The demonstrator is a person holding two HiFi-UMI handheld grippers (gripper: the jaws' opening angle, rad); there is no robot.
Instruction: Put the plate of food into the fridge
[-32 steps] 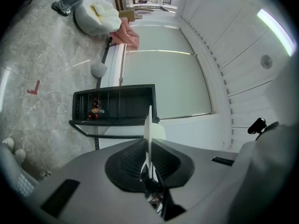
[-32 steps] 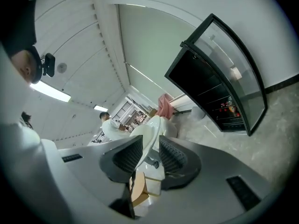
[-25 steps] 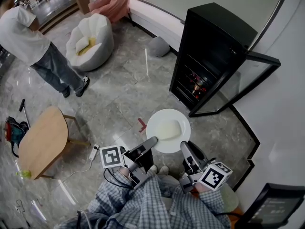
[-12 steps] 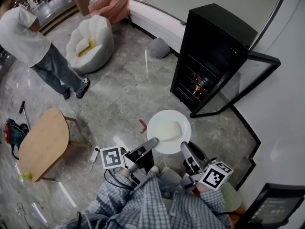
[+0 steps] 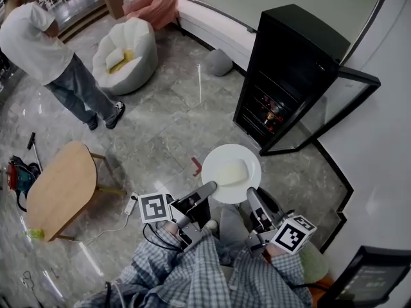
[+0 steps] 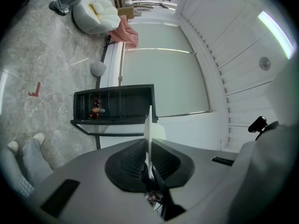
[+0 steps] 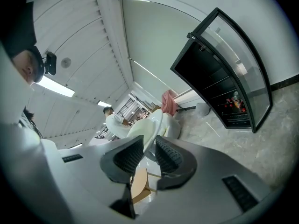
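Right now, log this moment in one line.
left claw: shut on plate | right claw: shut on plate | food: on plate | fridge: door open, plate outside

Plate (image 5: 221, 156) between left claw (image 5: 210, 186) and right claw (image 5: 252, 193), fridge (image 5: 302, 50) ahead, table (image 5: 61, 188) far left, beanbag (image 5: 122, 53) beyond.

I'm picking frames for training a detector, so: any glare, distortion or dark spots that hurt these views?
Head view: sharp, wide-angle bending at the edges, light streaks on the glossy floor, fridge interior dark. Left gripper view: heavy fisheye, black corners, strip light bright, plate seen edge-on. Right gripper view: same fisheye, ceiling lamp blown out.
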